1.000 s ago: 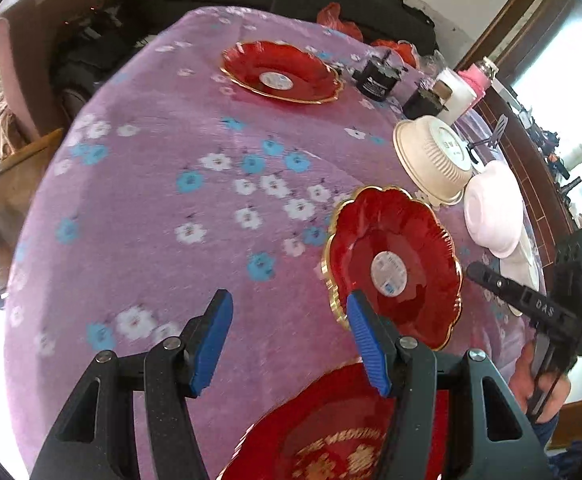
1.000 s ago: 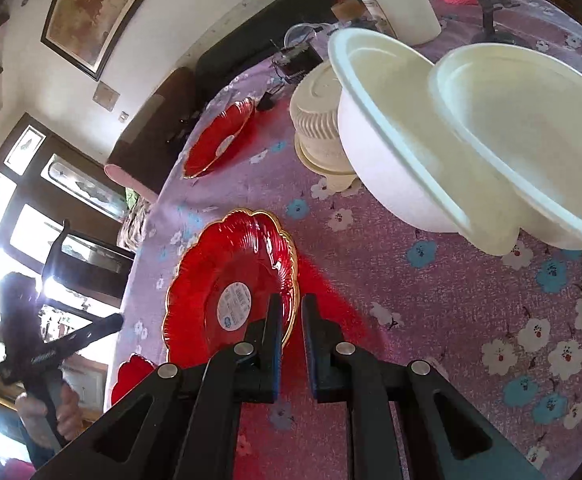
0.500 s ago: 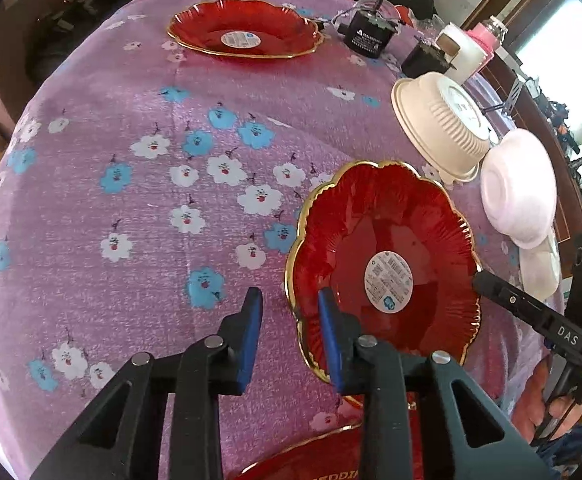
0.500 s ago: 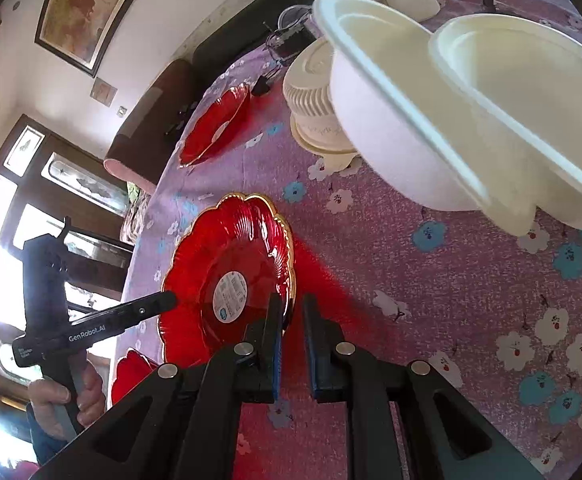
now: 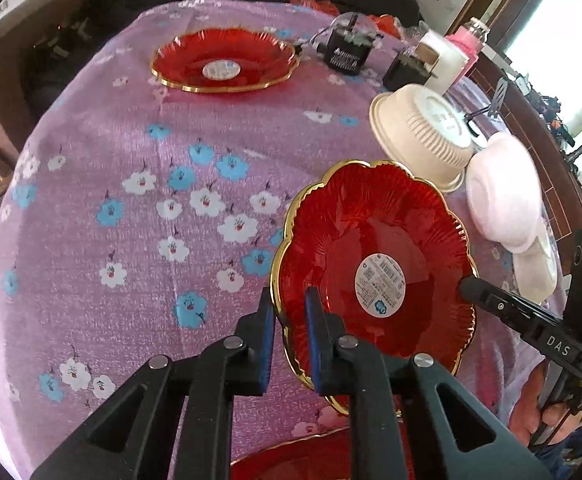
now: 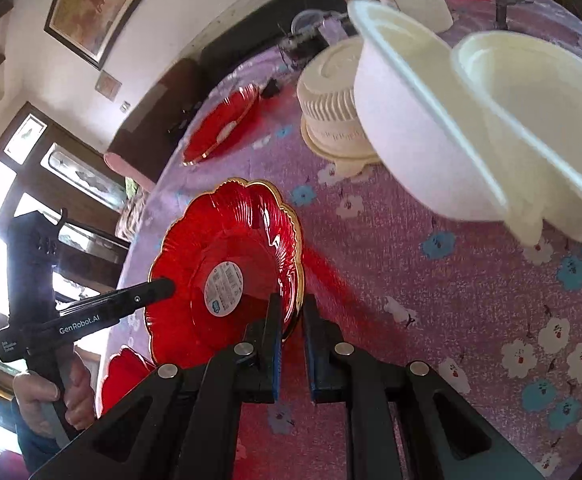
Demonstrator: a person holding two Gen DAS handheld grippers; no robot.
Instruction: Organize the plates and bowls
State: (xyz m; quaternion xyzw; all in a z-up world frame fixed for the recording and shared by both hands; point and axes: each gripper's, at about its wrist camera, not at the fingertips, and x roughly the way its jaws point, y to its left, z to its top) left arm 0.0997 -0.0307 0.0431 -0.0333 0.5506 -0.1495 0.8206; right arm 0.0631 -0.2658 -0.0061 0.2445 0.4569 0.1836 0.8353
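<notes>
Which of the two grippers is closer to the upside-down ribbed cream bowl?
Right. The right gripper clamps the red plate's rim on the side facing the ribbed bowl; the left gripper has just closed on the opposite rim, farther away.

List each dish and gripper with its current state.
near red plate: tilted, pinched at opposite rim edges by both grippers
left gripper: shut on near red plate's rim
right gripper: shut on near red plate's rim
far red plate: flat on cloth
ribbed cream bowl: upside down
</notes>
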